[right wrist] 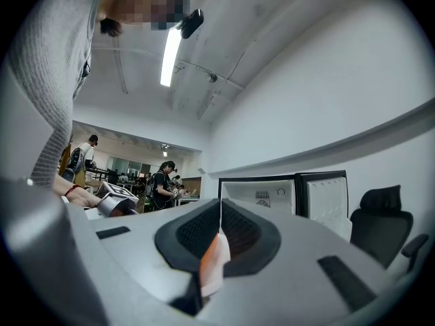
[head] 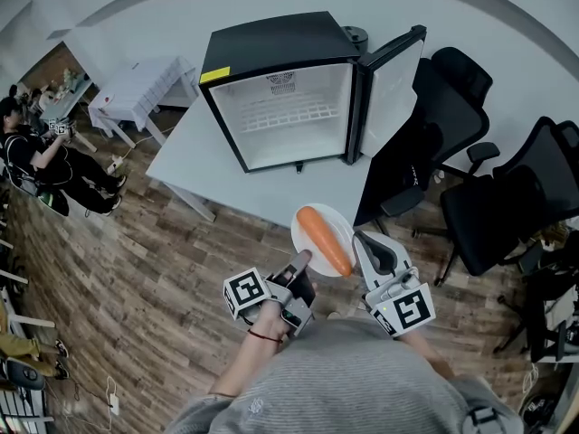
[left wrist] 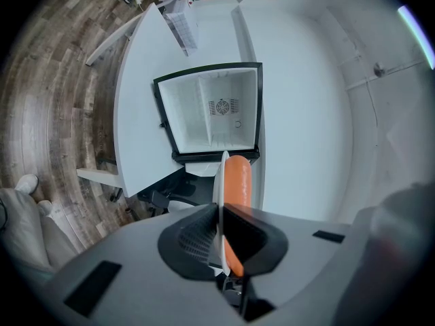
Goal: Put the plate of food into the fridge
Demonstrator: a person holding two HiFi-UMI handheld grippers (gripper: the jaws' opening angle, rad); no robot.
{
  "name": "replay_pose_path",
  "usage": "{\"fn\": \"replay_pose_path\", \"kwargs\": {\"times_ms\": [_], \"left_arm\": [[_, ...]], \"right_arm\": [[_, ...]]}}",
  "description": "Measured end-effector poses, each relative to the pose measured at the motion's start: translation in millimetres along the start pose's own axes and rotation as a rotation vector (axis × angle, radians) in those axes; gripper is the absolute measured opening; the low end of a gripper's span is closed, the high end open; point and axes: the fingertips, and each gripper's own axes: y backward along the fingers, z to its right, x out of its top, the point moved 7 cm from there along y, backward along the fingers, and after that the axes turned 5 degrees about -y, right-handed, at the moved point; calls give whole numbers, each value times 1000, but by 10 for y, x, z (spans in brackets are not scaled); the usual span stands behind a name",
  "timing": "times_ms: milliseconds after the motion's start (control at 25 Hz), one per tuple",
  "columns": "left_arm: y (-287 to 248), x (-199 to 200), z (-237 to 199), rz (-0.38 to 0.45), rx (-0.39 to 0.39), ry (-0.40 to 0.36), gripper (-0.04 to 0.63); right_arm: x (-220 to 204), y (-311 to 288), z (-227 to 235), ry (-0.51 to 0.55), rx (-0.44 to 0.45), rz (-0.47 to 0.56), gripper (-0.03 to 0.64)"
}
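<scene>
A white plate with a long orange carrot on it hangs in the air in front of the table. My left gripper is shut on the plate's near-left rim. My right gripper is shut on its right rim. The left gripper view has the plate edge-on between the jaws of the left gripper, with the carrot beside it. In the right gripper view the right gripper pinches the plate's rim. The small black fridge stands open on the table, its inside white and bare.
The fridge door swings open to the right. Black office chairs stand right of the white table. A second white table sits at the left. People are at the far left on the wood floor.
</scene>
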Motion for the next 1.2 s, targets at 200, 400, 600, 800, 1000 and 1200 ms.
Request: {"fn": "replay_pose_path", "kwargs": {"times_ms": [200,400,600,800,1000,1200], "left_arm": [[-96,-69,21,15,-14,-12,31],[-186,-135,6,33,-10,4,31],[-286,-64,20,50,-27,32,31],[-417,224,-11,61,-18,5,31],[-633,584,16,63,-44,42,31],[-844,984,-26,50,-38,36,31]], "right_arm": [[-10,76,127,-9,6,4,14],[-33,123,266,-23,10,6,14],[-83,24,300,-23,29,-3,14],[-118,-254,378,-17,48,-4,14],[-157,-676,515,-4,44,-9,14],[-170,-1112,651,5,39,-13,14]]}}
